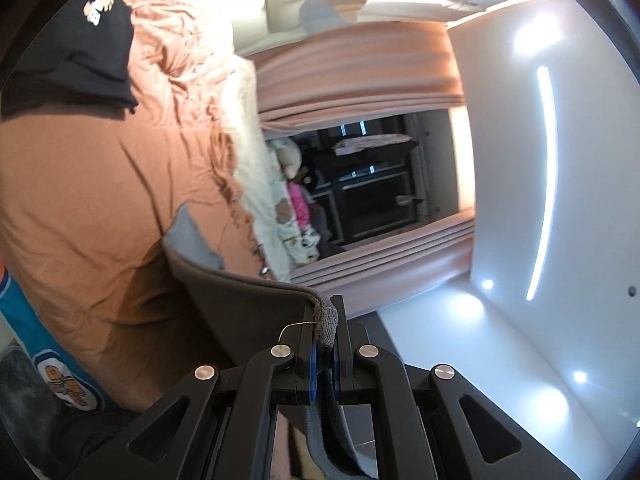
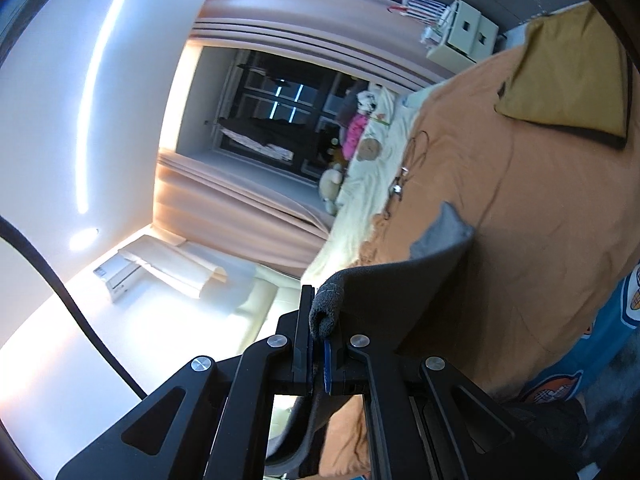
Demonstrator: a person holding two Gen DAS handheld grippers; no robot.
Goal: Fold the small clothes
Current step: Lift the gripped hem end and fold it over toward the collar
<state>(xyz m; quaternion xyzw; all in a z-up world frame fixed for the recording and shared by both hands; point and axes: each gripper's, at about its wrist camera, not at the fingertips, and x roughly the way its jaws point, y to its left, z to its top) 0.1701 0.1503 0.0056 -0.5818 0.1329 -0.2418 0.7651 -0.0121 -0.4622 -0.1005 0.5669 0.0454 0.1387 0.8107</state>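
A small grey garment (image 1: 240,292) hangs stretched in the air above the orange bedsheet (image 1: 100,184). My left gripper (image 1: 325,330) is shut on one rolled corner of it. In the right wrist view the same grey garment (image 2: 400,284) spans away from my right gripper (image 2: 320,320), which is shut on the opposite corner. A lighter grey flap sticks out at the cloth's far edge in both views. Both cameras are rolled sideways, so the bed stands at the side of each frame.
A black printed garment (image 1: 80,48) lies on the sheet. A yellow pillow (image 2: 568,80) sits at the bed's far end. A cream fluffy blanket (image 2: 368,184), soft toys (image 2: 356,128), pink curtains (image 1: 360,76) and a dark window (image 2: 272,116) line the far side. A teal printed cloth (image 1: 44,344) hangs at the near edge.
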